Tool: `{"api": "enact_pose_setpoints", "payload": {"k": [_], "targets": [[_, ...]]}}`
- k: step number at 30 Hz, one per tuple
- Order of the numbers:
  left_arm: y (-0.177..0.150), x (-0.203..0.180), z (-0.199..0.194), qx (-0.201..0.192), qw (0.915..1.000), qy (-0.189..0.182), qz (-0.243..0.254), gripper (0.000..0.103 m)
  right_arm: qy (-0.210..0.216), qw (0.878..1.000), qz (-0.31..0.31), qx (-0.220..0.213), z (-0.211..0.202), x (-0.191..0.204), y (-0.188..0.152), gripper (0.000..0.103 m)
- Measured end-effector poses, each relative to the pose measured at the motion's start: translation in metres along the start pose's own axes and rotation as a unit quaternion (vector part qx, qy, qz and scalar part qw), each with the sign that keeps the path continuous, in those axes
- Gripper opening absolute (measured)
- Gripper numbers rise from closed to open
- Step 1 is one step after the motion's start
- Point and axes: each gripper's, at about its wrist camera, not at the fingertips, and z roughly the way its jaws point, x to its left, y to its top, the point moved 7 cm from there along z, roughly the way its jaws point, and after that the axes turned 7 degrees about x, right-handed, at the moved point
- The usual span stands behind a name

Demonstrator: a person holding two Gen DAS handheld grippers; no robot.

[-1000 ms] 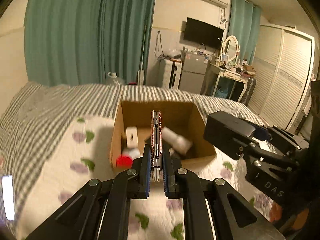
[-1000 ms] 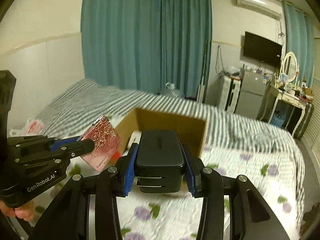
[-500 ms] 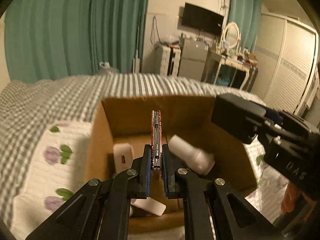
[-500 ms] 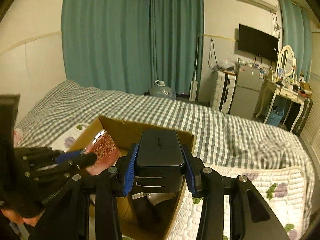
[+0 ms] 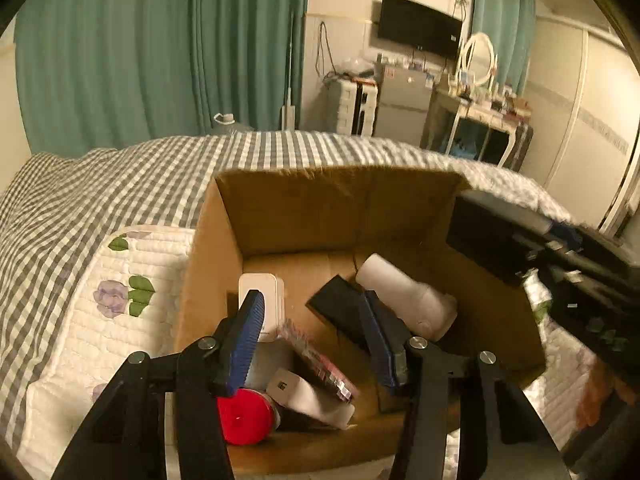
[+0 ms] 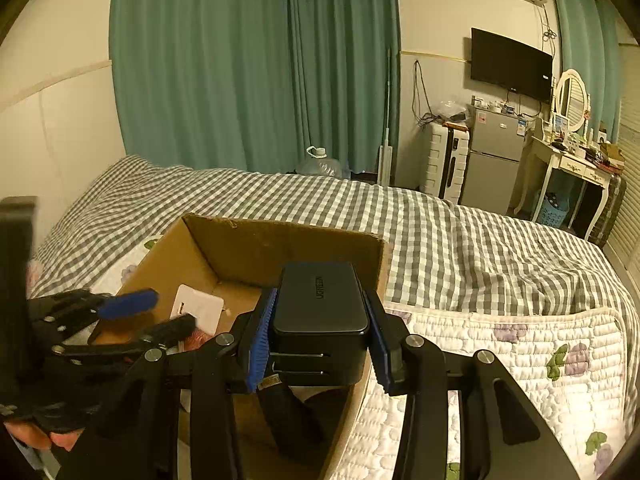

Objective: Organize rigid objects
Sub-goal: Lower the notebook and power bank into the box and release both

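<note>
Cardboard box [image 5: 280,216] on bed, under both grippers. Left gripper [image 5: 312,340] jaws just opened, now wide, nothing between pads; patterned red card [image 5: 320,364] lies in box just below them, tilted on white block [image 5: 308,400]. Also inside: red cap [image 5: 244,416] near left finger, white charger [image 5: 262,292] ahead, white bottle [image 5: 408,296] ahead right, dark item half hidden behind right finger. Right gripper [image 6: 320,340] clamps black case [image 6: 320,300] over box's near right edge; case underside hidden.

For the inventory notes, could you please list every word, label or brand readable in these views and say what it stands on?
"UGREEN": lid of the black rectangular plastic case clamped in the right gripper.
White rounded plastic adapter in the brown cardboard box: a small dark mark, unreadable.
Nothing else legible.
</note>
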Motion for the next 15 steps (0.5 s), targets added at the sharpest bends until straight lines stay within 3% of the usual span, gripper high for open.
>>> {"api": "enact_pose_setpoints", "payload": {"k": [6, 10, 15], "targets": [[0.006, 0.009, -0.008, -0.011, 0.9999, -0.001, -0.009, 0.056, -0.009, 1.000, -0.017, 0.012, 0.030, 0.000, 0.012, 0.042], [0.004, 0.012, 0.000, 0.004, 0.9999, 0.004, -0.009, 0.056, -0.027, 0.999, -0.026, 0.034, 0.054, -0.004, 0.015, 0.042], [0.002, 0.014, 0.004, 0.007, 0.9999, 0.005, -0.012, 0.056, -0.019, 0.999, -0.028, 0.036, 0.054, -0.006, 0.014, 0.042]]}}
